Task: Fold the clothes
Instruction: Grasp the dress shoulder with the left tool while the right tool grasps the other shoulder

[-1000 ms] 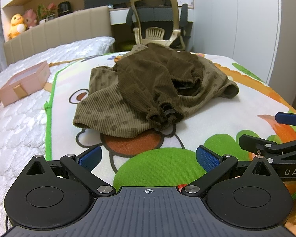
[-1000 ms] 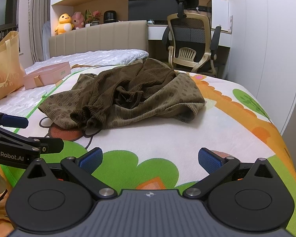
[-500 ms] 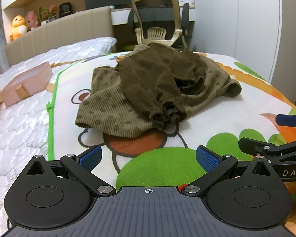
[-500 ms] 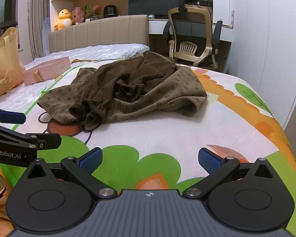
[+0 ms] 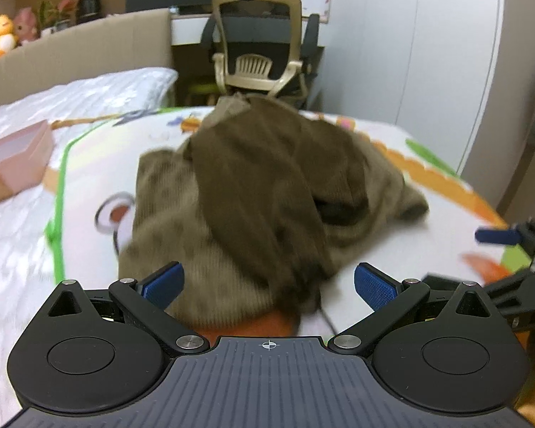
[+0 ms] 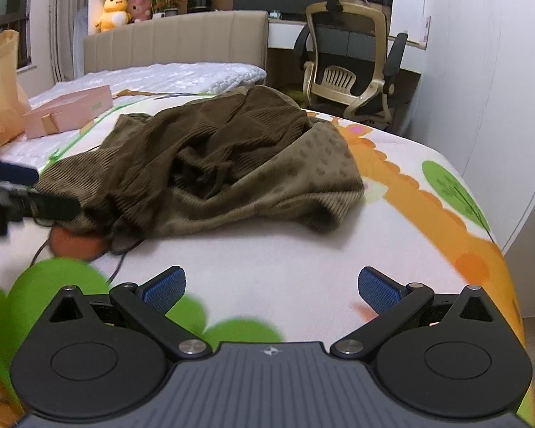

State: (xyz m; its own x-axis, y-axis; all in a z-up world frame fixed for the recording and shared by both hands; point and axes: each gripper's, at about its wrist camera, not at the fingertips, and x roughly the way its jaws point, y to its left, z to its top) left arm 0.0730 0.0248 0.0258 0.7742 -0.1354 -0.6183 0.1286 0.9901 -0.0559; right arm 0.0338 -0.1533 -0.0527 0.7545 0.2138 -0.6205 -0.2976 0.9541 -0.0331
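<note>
A crumpled olive-brown corduroy garment (image 5: 260, 192) with a dotted lighter part lies bunched on the cartoon-print mat (image 5: 85, 164). My left gripper (image 5: 267, 281) is open, and the garment's near edge lies right between its blue pads; the view is blurred. In the right wrist view the same garment (image 6: 224, 171) sits a little ahead. My right gripper (image 6: 271, 287) is open over bare mat (image 6: 303, 249), short of the cloth. The left gripper's fingers (image 6: 28, 199) reach the garment's left edge.
A pink box (image 6: 67, 110) and a tan paper bag (image 6: 0, 85) sit on the white quilt to the left. An office chair (image 6: 349, 60) stands past the bed's far end, a white wardrobe (image 6: 488, 71) to the right. The bed edge drops off at right.
Both grippers have moved forward toward the garment. The left one now has its pads at the near hem; the right one has closed part of the gap. Both stay open.
</note>
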